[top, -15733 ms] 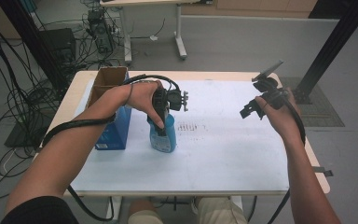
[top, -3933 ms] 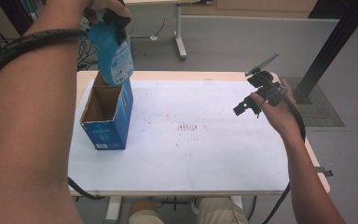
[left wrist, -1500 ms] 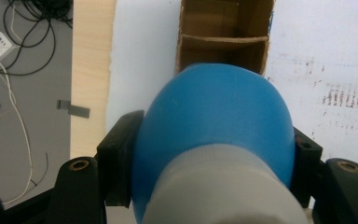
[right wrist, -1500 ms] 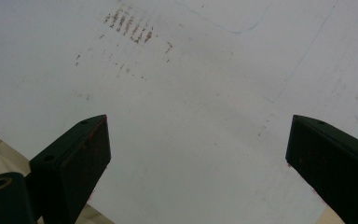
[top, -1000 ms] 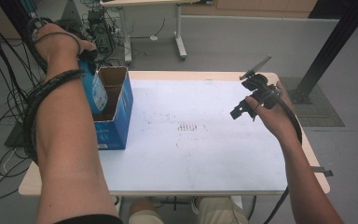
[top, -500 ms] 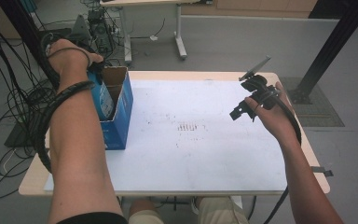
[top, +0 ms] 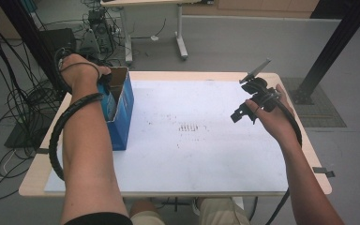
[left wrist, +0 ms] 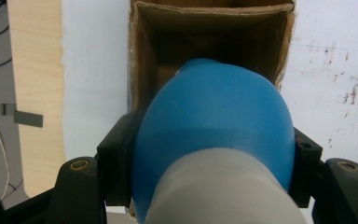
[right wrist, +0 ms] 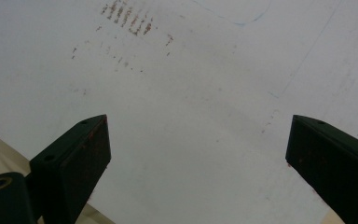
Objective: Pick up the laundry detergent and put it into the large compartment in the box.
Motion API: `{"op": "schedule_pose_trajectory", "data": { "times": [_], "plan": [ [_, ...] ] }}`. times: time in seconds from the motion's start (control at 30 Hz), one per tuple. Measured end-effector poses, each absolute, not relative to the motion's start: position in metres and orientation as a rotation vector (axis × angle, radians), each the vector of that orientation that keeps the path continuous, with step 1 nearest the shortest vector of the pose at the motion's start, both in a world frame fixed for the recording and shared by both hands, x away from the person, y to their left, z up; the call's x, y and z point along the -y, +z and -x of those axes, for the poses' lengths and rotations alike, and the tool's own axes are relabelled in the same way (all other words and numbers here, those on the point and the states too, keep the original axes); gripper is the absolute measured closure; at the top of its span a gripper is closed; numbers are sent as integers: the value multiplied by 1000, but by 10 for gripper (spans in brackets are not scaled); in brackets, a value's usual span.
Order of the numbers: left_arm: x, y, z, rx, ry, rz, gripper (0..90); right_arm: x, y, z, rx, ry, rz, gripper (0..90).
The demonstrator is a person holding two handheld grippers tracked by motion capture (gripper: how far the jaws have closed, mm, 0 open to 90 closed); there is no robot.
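My left gripper (left wrist: 209, 142) is shut on a blue bottle (left wrist: 214, 121) with a pale neck, which points down into the mouth of an open cardboard box (left wrist: 214, 28). In the high view the box (top: 121, 112), blue outside, stands at the table's left side. The person's left hand covers my left gripper (top: 104, 80) at the box's top. My right gripper (top: 244, 111) hovers over the right side of the table. In the right gripper view it (right wrist: 196, 126) is open wide, with nothing between the jaws.
A white sheet (top: 206, 154) with faint reddish marks (top: 191, 127) covers the wooden table (top: 33, 183). Cables (top: 9, 108) lie on the floor at the left. A black post (top: 333, 47) stands past the table's right corner.
My left gripper has come down with the bottle, from beside the box's top to its mouth. The right gripper has barely moved.
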State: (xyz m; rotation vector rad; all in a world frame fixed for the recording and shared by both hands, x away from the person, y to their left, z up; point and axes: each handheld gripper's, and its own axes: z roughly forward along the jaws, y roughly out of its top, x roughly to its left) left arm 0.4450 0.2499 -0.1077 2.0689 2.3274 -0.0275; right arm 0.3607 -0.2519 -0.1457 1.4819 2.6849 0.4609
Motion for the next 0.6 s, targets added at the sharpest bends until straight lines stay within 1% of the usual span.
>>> {"op": "schedule_pose_trajectory", "data": {
  "times": [0.47, 0.6],
  "plan": [
    [-242, -136, -444, -2320, -6, -2076, 360, 255, -149, -362, -2683, 448, -1493, 67],
    [-242, -145, -445, -2318, -19, -2086, 360, 256, -149, -362, -2681, 448, -1497, 67]
  ]
}}
